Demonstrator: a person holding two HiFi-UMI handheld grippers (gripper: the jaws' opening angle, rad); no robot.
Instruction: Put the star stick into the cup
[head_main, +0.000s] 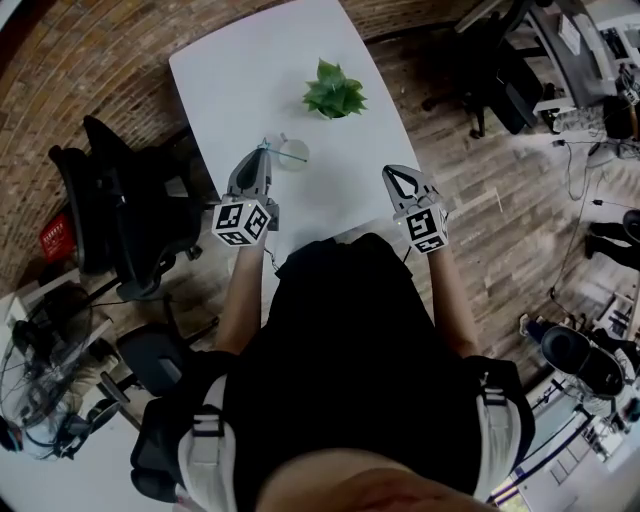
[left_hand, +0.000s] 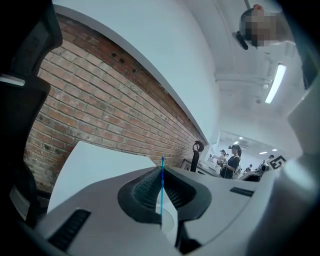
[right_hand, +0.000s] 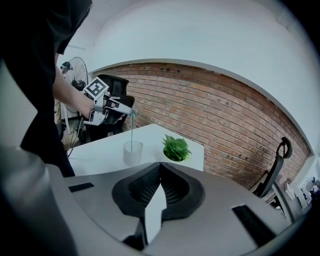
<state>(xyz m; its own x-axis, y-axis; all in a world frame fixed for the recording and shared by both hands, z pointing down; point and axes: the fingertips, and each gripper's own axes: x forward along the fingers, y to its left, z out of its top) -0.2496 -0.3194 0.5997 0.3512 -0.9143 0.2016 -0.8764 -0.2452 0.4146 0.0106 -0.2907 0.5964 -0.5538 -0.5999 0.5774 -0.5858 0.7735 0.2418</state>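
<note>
Star stick (left_hand: 161, 175) clamped in left fingers (left_hand: 144, 188), tip in cup (right_hand: 133, 153) mid-table (head_main: 240, 70) — right fingers (right_hand: 136, 191) together

Your left gripper (right_hand: 127, 111) holds the star stick (right_hand: 131, 130) upright over the cup (right_hand: 132, 155), its end inside; a plant (right_hand: 176, 148) sits beside the cup.

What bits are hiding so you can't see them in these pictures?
- Star on the star stick: too small in head and right gripper views; left gripper view shows only a thin blue shaft.
- Stick's lower end: right gripper view, blurred by the frosted cup wall.
- The cup: left gripper view, mostly behind the left gripper.
- Pot of the plant: head view, leaves cover it.
</note>
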